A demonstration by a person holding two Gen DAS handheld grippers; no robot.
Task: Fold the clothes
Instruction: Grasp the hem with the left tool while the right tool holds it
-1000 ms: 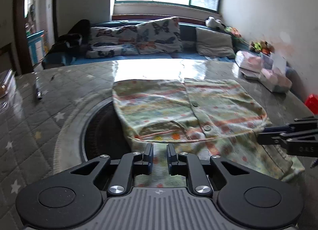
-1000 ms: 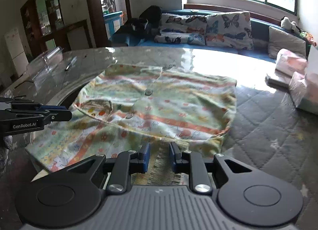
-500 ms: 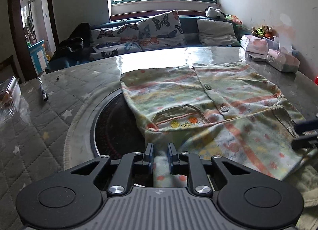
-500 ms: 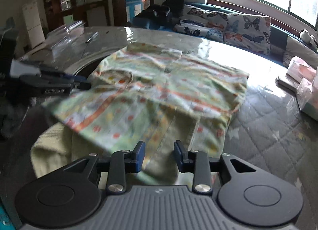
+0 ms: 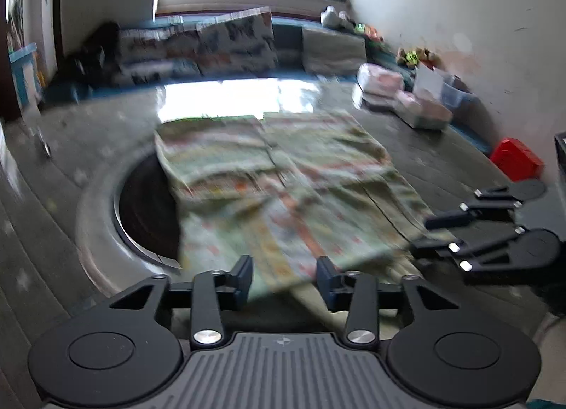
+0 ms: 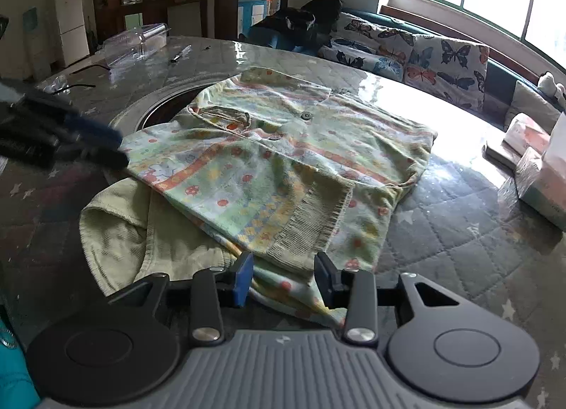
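The step in hand looks like the letting-go after a fold: the printed shirt [image 6: 283, 158] lies on the table [image 6: 460, 239] with its near sleeves laid across the body, and both tongs are parting over its lower edge.

In the right wrist view the right tongs [image 6: 283, 278] sit at the bottom centre of the frame. Their jaws are opening, and the ribbed cuff [image 6: 311, 221] and the hem lie in the gap with neither pad pressing on them. In the left wrist view the left tongs [image 5: 285, 280] are likewise opening at the bottom centre, with the blurred cloth edge just ahead of the gap and nothing pinched. The left tongs also show as a dark smear at the left edge of the right wrist view, close to the shirt's left side.

The next move probably calls for a fresh hold on the near hem, one tongs to each corner. The hem would then be carried towards the collar at the upper middle of the frame, so that the body halves evenly.

The shirt is soft, pale green knit with orange bands and small flowers. It is buttoned down the front, with a chest pocket [image 6: 226, 115] at the centre left of the right wrist view. It covers part of a round dark recess [image 5: 148, 211] in the table. A plain yellowish fold [image 6: 120, 232] sticks out at its lower left.
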